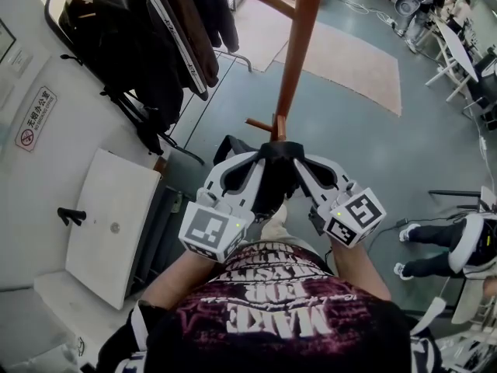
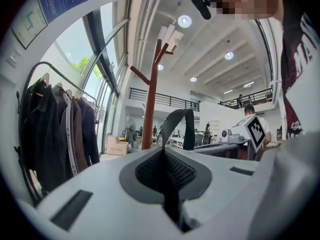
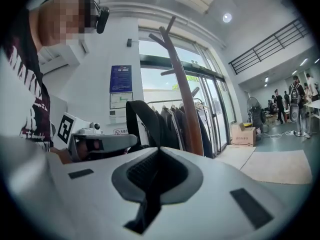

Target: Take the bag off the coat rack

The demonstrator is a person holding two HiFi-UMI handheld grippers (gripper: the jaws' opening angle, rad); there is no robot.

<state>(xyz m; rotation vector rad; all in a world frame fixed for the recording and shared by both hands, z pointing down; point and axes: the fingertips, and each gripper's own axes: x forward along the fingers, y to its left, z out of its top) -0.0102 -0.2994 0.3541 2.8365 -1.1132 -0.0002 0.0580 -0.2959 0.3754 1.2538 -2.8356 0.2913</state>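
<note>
Scene: a bright hall, seen from a camera on a person's head and from a camera on each of two handheld grippers.
Bag: one black bag (image 1: 273, 179), hanging between the two gripper tips, just beside the lower part of the coat rack pole.
Left gripper (image 1: 258, 165): jaws closed tight on a black strap (image 2: 186, 126), which arches up out of the pads in a loop.
Right gripper (image 1: 301, 165): jaws pressed together on the strap (image 3: 142, 119), which rises from them on the left.
Coat rack (image 1: 299, 45): one brown wooden pole with angled pegs, standing on a grey floor.
Head view only: the bag's body, both grippers together, their two marker cubes, the person's printed dark shirt, a white board (image 1: 112, 224) at the left, and someone's legs in white shoes at the right edge.
Left gripper view only: the strap's full loop in front of the coat rack (image 2: 150, 109), a balcony railing, several round ceiling lights, and the right gripper's marker cube.
Right gripper view only: a blue wall poster (image 3: 120, 79), a standing fan (image 3: 252, 111), and glass doors behind the coat rack (image 3: 187, 99).
Shared by all three: one rail of dark jackets (image 1: 155, 37).
Shared by both gripper views: one cardboard box (image 2: 117, 145).
Rug: one pale rug (image 1: 349, 61), seen from the head and the right gripper.
Whether the strap touches a peg: cannot be told.
</note>
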